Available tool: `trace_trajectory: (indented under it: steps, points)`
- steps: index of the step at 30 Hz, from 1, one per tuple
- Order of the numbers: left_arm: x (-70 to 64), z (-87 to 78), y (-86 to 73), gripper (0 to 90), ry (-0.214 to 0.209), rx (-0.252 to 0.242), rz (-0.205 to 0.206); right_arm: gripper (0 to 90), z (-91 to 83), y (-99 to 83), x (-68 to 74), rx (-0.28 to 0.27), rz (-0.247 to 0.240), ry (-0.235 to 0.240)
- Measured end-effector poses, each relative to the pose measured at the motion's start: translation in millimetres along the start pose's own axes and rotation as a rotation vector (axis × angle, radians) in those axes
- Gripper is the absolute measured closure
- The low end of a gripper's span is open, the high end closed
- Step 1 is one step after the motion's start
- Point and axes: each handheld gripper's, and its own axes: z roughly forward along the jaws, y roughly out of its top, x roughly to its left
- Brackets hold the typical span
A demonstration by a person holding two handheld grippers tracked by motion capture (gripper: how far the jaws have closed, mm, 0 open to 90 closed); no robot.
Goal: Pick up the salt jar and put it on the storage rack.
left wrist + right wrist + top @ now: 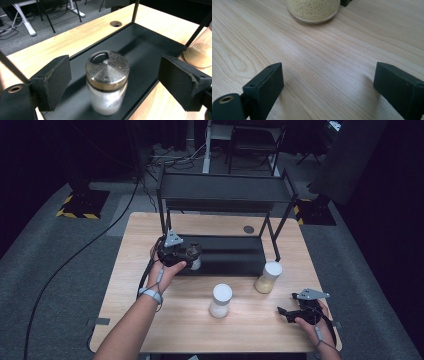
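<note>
Where the black tray (pixel 150 47) ends, shaker jar (pixel 107 82) upright between the wide-apart left tool (pixel 120 82) pads, untouched.

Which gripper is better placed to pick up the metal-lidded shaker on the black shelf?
Left. The left gripper has its open jaws on either side of the shaker; the right gripper sits open over bare table near the front right corner.

a wooden bench (pixel 150 315) is seen, with a round hole (pixel 248 229) near its far edge. behind it, on the grey carpet (pixel 60 255), cables (pixel 170 160) are laid. two black stands with yellow-black striped bases (pixel 82 202) are placed at left and right.
</note>
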Motion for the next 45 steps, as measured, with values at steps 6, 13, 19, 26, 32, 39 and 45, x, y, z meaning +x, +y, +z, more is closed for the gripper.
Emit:
trace_trajectory:
  steps: [6, 13, 19, 26, 32, 39, 45]
  points:
    - [-0.1, -19.4, -4.8, 10.5, 0.004, -0.003, -0.003, 9.3, -0.2, 0.0, -1.5, 0.001, -0.006, 0.006]
    - [-0.6, -44.6, -14.2, 6.5, 0.012, -0.001, -0.01, 9.3, -0.2, -0.2, -1.0, 0.0, -0.004, 0.004]
    - [-3.7, -73.3, -25.3, 5.8, 0.031, -0.005, 0.0, 9.3, -0.2, -0.3, -1.0, 0.0, -0.004, 0.004]
    - [-5.8, -101.9, -34.7, 5.7, 0.027, -0.004, 0.018, 9.3, -0.2, -0.2, -0.9, 0.0, -0.004, 0.004]
    - [-5.3, -121.9, -43.9, 5.9, 0.03, -0.006, 0.024, 5.6, 0.3, 1.3, -1.3, 0.01, -0.019, 0.016]
    - [-7.0, -136.8, -57.9, 6.0, 0.04, 0.004, 0.035, 5.6, 0.3, 1.4, -1.4, 0.01, -0.019, 0.016]
    - [-5.5, -140.4, -76.8, 5.9, 0.049, 0.01, 0.009, 5.6, 0.3, 1.4, -1.6, 0.01, -0.019, 0.017]
